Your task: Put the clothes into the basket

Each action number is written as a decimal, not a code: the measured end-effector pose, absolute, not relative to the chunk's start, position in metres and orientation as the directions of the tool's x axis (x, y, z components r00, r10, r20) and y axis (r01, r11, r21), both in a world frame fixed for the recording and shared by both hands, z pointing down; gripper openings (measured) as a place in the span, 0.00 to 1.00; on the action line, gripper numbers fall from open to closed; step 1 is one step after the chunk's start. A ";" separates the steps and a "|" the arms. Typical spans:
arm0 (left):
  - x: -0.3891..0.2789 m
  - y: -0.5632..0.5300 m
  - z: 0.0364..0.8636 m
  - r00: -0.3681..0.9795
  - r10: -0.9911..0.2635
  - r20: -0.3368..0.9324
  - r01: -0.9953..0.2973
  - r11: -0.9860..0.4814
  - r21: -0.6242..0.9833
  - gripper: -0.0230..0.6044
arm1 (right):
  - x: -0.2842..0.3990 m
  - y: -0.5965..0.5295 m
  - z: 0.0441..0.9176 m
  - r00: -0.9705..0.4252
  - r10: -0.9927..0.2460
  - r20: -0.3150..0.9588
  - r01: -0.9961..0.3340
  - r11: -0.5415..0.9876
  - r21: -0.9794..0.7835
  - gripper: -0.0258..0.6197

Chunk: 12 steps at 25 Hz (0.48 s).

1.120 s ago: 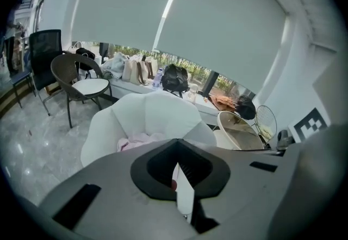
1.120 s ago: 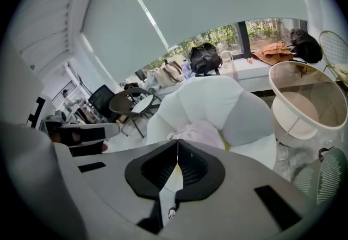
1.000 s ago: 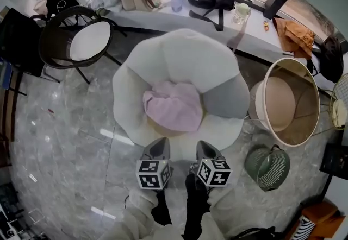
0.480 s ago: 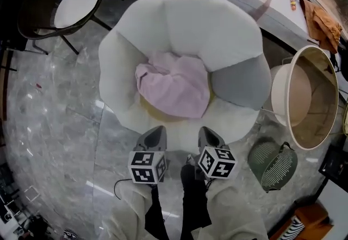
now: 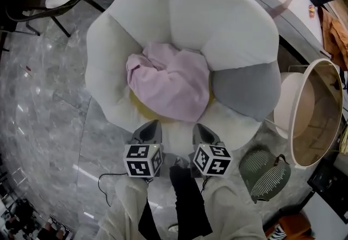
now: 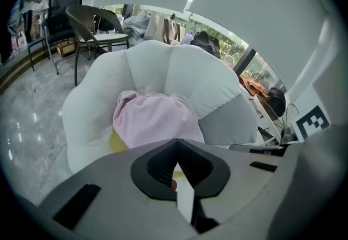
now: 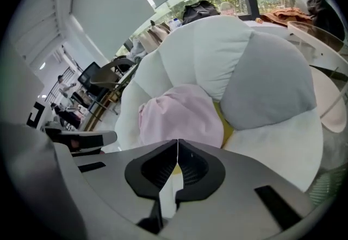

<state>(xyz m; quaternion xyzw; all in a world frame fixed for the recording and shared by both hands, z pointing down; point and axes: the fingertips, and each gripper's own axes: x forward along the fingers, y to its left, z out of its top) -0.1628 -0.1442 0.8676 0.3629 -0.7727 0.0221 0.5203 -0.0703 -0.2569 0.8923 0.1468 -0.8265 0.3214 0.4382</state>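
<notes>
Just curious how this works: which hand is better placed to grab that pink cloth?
Probably right: the right gripper and left gripper hover shut, about equally near the pink cloth, but the basket stands on the right.

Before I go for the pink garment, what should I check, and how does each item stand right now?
1. Pink garment lies exposed on the white chair: ok.
2. Left gripper jaws apart for grasping: not ok, together.
3. Right gripper jaws apart: not ok, together.
4. Both grippers empty: ok.
5. White basket beside the chair, mouth unblocked: ok.
</notes>
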 end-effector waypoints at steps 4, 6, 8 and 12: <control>-0.168 -0.155 0.887 -0.203 -0.535 0.820 -0.571 0.745 0.345 0.03 | -0.091 -0.262 0.917 -0.562 0.081 0.823 -0.450 0.805 -0.386 0.08; -0.164 -0.156 0.898 -0.199 -0.525 0.828 -0.562 0.753 0.342 0.03 | -0.097 -0.260 0.930 -0.558 0.098 0.824 -0.418 0.825 -0.380 0.08; -0.159 -0.157 0.908 -0.192 -0.517 0.834 -0.554 0.759 0.343 0.03 | -0.100 -0.258 0.946 -0.547 0.113 0.830 -0.397 0.838 -0.375 0.08; -0.152 -0.155 0.919 -0.185 -0.511 0.839 -0.533 0.770 0.351 0.03 | -0.100 -0.249 0.973 -0.519 0.137 0.844 -0.362 0.859 -0.362 0.09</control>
